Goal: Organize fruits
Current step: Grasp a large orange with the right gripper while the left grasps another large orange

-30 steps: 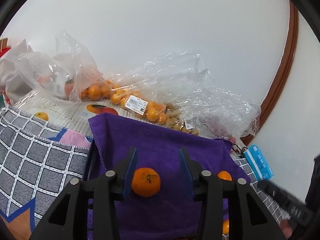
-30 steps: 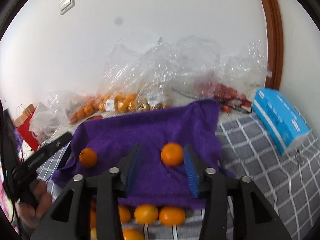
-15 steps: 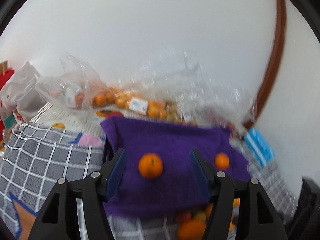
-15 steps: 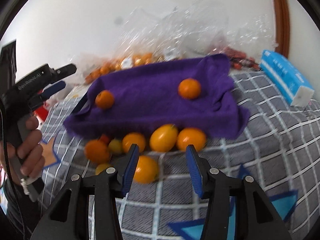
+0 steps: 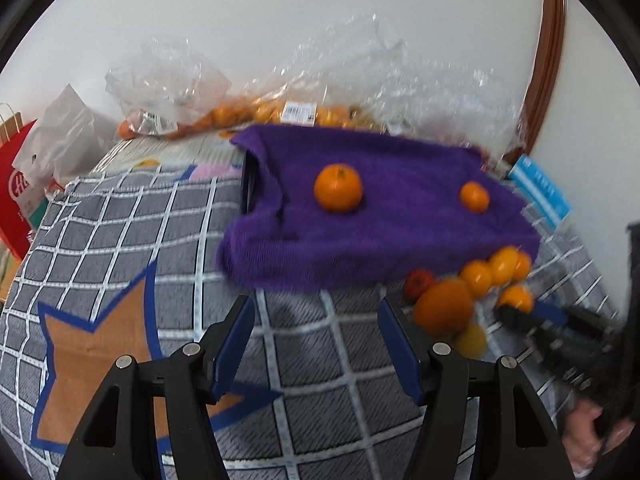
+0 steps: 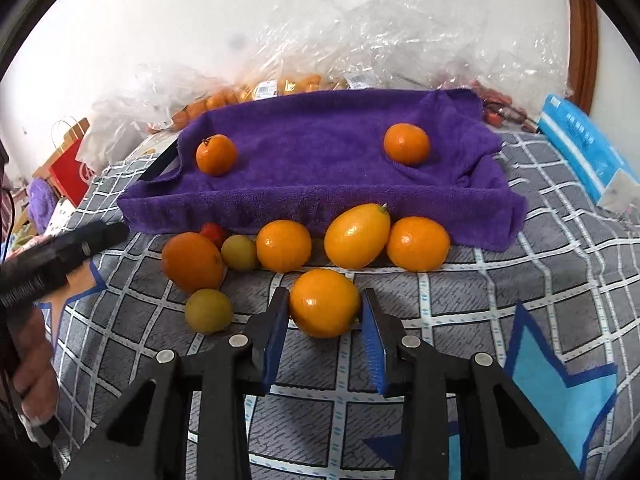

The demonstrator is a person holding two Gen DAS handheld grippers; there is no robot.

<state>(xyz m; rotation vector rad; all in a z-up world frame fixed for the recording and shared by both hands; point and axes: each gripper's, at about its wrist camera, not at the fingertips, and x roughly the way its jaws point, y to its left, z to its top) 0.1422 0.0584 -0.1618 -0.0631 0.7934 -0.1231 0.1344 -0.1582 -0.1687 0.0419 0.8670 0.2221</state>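
A purple towel (image 6: 320, 152) covers a tray and carries two tangerines, one left (image 6: 216, 155) and one right (image 6: 406, 144). Several loose fruits lie in front of it on the checked cloth. My right gripper (image 6: 325, 312) is open, its blue pads on either side of an orange fruit (image 6: 324, 308) lying on the cloth; whether they touch it I cannot tell. My left gripper (image 5: 316, 320) is open and empty, above the cloth in front of the towel (image 5: 376, 208). The same tangerines show there, the larger (image 5: 338, 187) and the smaller (image 5: 474, 197).
Clear plastic bags (image 6: 360, 40) of fruit lie behind the towel against the wall. A blue tissue pack (image 6: 584, 144) sits at the right. A red paper bag (image 5: 16, 192) stands at the far left. Loose fruits (image 5: 476, 280) lie right of my left gripper.
Both grippers pulled back from the towel and dropped towards the cloth. The left one opened wider. The right one came down around an orange fruit in front of the towel.
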